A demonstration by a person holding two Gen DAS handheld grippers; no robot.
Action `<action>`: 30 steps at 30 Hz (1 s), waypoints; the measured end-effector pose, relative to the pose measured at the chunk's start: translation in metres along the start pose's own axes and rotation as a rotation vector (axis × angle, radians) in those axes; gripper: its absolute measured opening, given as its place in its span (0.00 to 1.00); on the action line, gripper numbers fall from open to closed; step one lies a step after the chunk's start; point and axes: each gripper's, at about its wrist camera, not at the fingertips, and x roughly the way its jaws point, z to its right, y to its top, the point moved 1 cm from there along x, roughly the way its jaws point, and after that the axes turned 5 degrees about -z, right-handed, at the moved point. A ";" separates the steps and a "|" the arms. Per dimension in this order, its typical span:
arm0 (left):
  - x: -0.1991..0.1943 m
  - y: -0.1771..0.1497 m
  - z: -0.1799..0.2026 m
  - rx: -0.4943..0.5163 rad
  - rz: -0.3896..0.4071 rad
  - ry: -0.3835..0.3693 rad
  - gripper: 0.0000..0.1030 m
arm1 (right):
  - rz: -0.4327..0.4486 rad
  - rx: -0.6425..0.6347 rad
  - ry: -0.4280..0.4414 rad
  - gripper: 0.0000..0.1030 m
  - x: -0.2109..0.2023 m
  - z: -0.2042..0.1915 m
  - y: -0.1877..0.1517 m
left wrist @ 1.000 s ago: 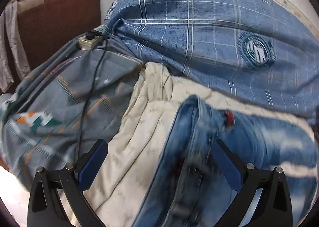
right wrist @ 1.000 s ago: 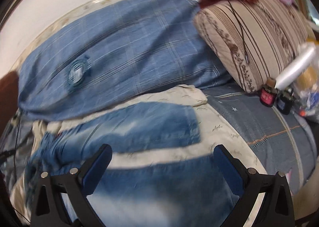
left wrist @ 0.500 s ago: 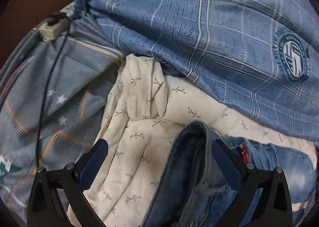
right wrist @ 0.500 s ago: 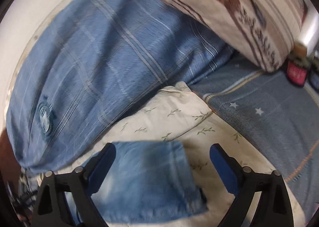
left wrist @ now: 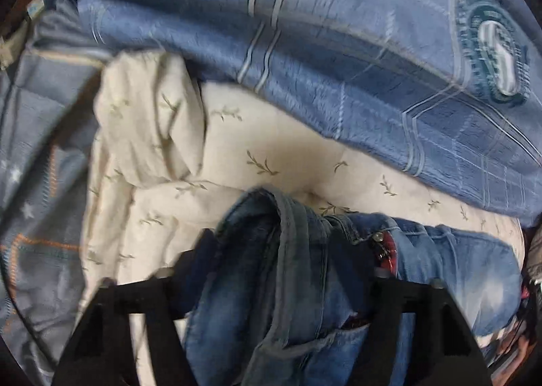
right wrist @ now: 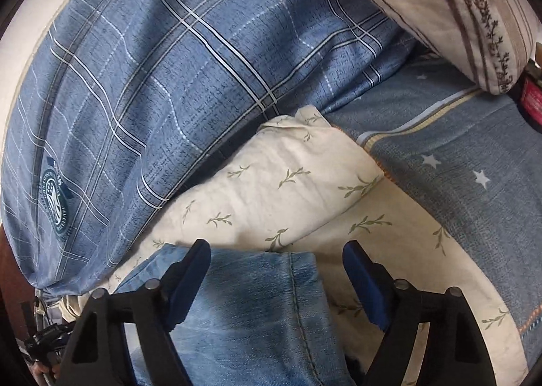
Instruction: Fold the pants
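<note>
**Both ends of the jeans framed for a fold**

Nearest, the left gripper (left wrist: 288, 271) has the bunched waistband of the jeans (left wrist: 291, 284) between its jaws; through the blur I cannot tell whether they pinch or merely straddle it. The right gripper (right wrist: 276, 271) stands spread over the leg hem (right wrist: 271, 260), likely so both ends lift together. The jeans lie on a cream leaf-print quilt (right wrist: 281, 183). Beyond rises a blue plaid duvet (right wrist: 169, 64), then a striped pillow (right wrist: 457, 6).
</note>
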 end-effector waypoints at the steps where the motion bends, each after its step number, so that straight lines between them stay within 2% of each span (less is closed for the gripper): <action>1: 0.006 0.002 0.001 -0.013 -0.013 -0.031 0.45 | 0.003 0.002 0.003 0.80 0.000 0.000 0.000; 2: 0.010 0.003 0.002 -0.021 -0.025 -0.058 0.35 | 0.008 -0.002 0.003 0.80 -0.001 0.000 0.000; 3: 0.014 0.005 0.005 -0.022 -0.029 -0.071 0.32 | 0.011 -0.010 0.002 0.80 -0.001 -0.002 -0.001; 6: 0.020 0.009 0.013 -0.009 -0.015 -0.046 0.32 | 0.020 -0.025 -0.003 0.80 -0.004 -0.005 -0.001; 11: 0.032 0.014 0.017 -0.053 -0.030 -0.065 0.32 | 0.035 -0.014 0.018 0.80 -0.012 -0.004 0.002; 14: 0.032 0.014 0.016 -0.039 0.009 -0.054 0.21 | 0.032 -0.012 0.022 0.80 -0.014 -0.001 0.003; 15: 0.031 0.012 0.016 -0.032 0.031 -0.046 0.12 | 0.030 -0.006 0.029 0.80 -0.014 0.001 0.004; 19: 0.005 0.001 0.007 -0.020 0.120 -0.084 0.09 | 0.020 0.041 0.087 0.80 -0.012 0.012 0.009; 23: -0.028 -0.010 0.013 0.030 0.226 -0.114 0.08 | -0.021 0.065 0.124 0.78 0.003 0.015 0.009; 24: -0.038 -0.014 0.014 0.036 0.245 -0.133 0.08 | -0.040 0.069 0.134 0.75 0.010 0.015 0.007; 25: -0.045 -0.014 0.017 0.041 0.257 -0.146 0.08 | -0.049 0.066 0.141 0.64 0.014 0.015 0.006; 26: -0.053 -0.017 0.019 0.049 0.268 -0.157 0.08 | -0.052 0.060 0.144 0.47 0.017 0.013 0.005; 29: -0.086 -0.033 0.016 0.056 0.315 -0.213 0.06 | -0.031 -0.004 0.099 0.30 0.016 0.001 0.001; 30: -0.099 -0.039 0.013 0.049 0.336 -0.242 0.06 | -0.029 -0.028 0.111 0.26 0.012 -0.005 -0.001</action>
